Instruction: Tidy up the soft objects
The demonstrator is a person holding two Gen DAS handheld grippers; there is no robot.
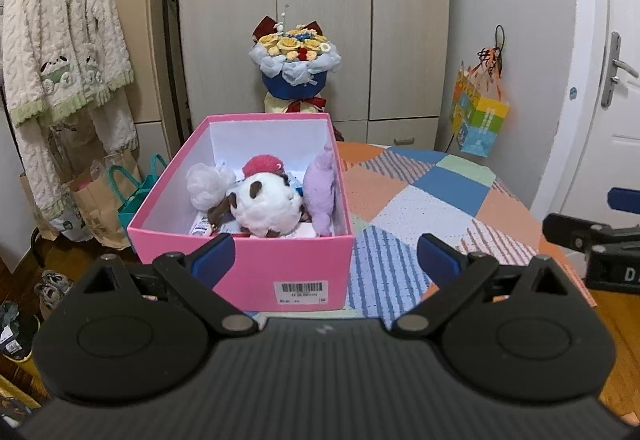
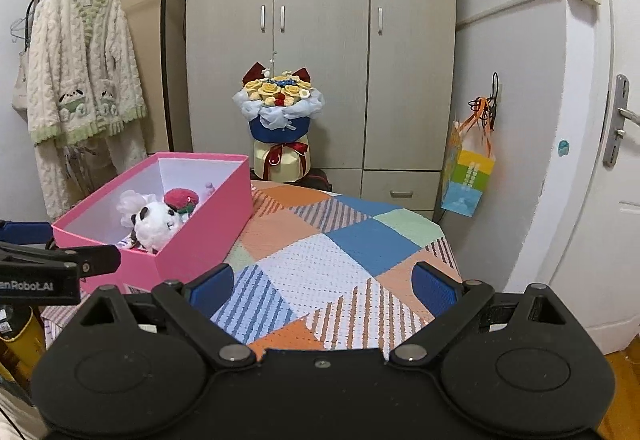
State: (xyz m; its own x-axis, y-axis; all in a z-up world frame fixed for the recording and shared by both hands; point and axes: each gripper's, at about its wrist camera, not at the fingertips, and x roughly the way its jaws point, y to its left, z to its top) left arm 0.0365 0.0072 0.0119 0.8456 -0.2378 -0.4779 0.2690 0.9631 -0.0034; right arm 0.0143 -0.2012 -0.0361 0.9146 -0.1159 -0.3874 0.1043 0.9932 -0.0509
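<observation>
A pink box [image 1: 280, 264] stands on the left part of a patchwork-covered table [image 1: 420, 200]. Inside lie a white and brown plush dog [image 1: 264, 206], a white fluffy ball [image 1: 208, 182], a red yarn ball [image 1: 262, 164] and a purple plush [image 1: 320, 192]. My left gripper [image 1: 324, 260] is open and empty, just in front of the box's near wall. My right gripper [image 2: 324, 290] is open and empty above the cloth, to the right of the box [image 2: 200, 236]. The plush dog [image 2: 154, 226] and red ball [image 2: 180, 200] show there too.
A knitted flower bouquet [image 1: 296, 60] stands behind the table before a grey wardrobe [image 1: 320, 0]. A white robe [image 1: 60, 52] hangs on a rack at left, paper bags [image 1: 104, 200] below. A colourful gift bag [image 1: 478, 116] hangs on the right wall beside a door [image 2: 616, 160].
</observation>
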